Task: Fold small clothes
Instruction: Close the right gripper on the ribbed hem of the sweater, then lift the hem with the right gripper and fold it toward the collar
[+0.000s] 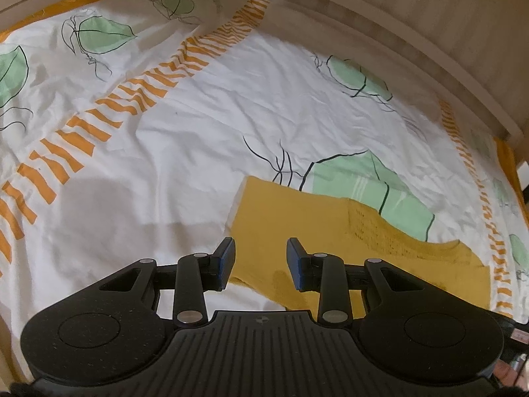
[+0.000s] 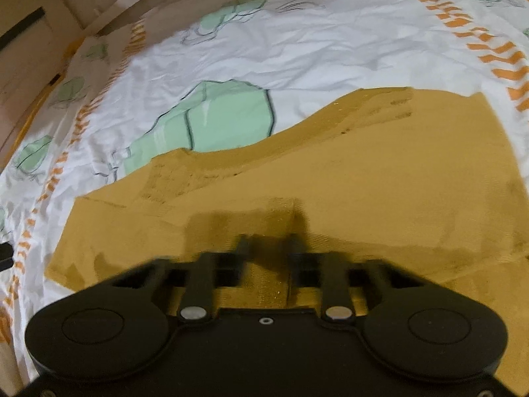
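- A mustard-yellow garment (image 1: 284,218) lies spread flat on the bed, one layer thick over most of its area.
- Its knit is fine; an openwork lace band (image 2: 185,178) runs along the far edge.
- That far edge curves in a wave; the near corners are squared.
- The cloth (image 2: 380,182) looks smooth, barely creased.

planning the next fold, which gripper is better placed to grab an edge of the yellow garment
Left, probably. The left gripper is open at the mustard-yellow knit garment's corner edge; the right gripper, also open, sits over its middle, away from edges.
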The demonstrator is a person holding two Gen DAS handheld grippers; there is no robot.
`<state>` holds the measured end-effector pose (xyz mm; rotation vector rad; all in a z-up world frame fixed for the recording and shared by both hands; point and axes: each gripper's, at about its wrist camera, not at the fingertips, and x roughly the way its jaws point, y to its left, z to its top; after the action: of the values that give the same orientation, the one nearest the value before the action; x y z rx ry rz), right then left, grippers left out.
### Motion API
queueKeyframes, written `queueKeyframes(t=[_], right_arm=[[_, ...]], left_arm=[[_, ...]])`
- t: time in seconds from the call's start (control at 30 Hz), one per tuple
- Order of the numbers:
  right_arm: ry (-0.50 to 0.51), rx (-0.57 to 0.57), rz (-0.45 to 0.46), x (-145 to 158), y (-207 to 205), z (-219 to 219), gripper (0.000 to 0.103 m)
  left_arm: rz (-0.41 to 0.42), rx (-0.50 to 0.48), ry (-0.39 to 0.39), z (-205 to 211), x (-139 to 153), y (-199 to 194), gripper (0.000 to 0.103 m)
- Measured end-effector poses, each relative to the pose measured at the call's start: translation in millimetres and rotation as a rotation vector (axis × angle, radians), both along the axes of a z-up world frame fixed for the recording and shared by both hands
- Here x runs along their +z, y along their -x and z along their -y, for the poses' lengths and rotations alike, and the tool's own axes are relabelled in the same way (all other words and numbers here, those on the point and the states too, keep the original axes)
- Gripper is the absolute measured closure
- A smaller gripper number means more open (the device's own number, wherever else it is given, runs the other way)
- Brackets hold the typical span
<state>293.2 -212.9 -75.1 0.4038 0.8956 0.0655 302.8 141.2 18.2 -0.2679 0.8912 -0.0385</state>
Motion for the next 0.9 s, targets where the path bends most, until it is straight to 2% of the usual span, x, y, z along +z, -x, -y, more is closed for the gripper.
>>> queueKeyframes(t=[0.1, 0.2, 0.43, 0.53, 0.6, 0.73, 0.9], right_arm=[[0.036, 0.017, 0.010, 7, 0, -8, 0.091], [0.056, 0.051, 0.047, 28, 1, -18, 0.091], [0.065, 0.164, 0.202, 120, 2, -35, 0.092], [0.081, 0.162, 0.276, 161, 6, -24, 0.092], [0.109, 0.135, 0.299, 178, 10, -9, 0.092], [0.194, 0.044, 0.268, 176, 12, 30, 0.092], [0.227, -0.066, 0.145, 130, 5, 73, 0.092]], left_arm=[[0.002, 0.003, -0.006, 0, 0, -1, 0.070], [0.002, 0.005, -0.012, 1, -1, -1, 0.070], [0.003, 0.015, -0.015, 1, -2, -1, 0.070], [0.005, 0.017, -0.005, 0, -3, 0, 0.070], [0.002, 0.015, 0.004, -1, -4, -1, 0.070], [-0.002, -0.005, 0.001, 7, -6, -3, 0.070], [-0.006, -0.049, -0.028, 21, -9, -2, 0.070]])
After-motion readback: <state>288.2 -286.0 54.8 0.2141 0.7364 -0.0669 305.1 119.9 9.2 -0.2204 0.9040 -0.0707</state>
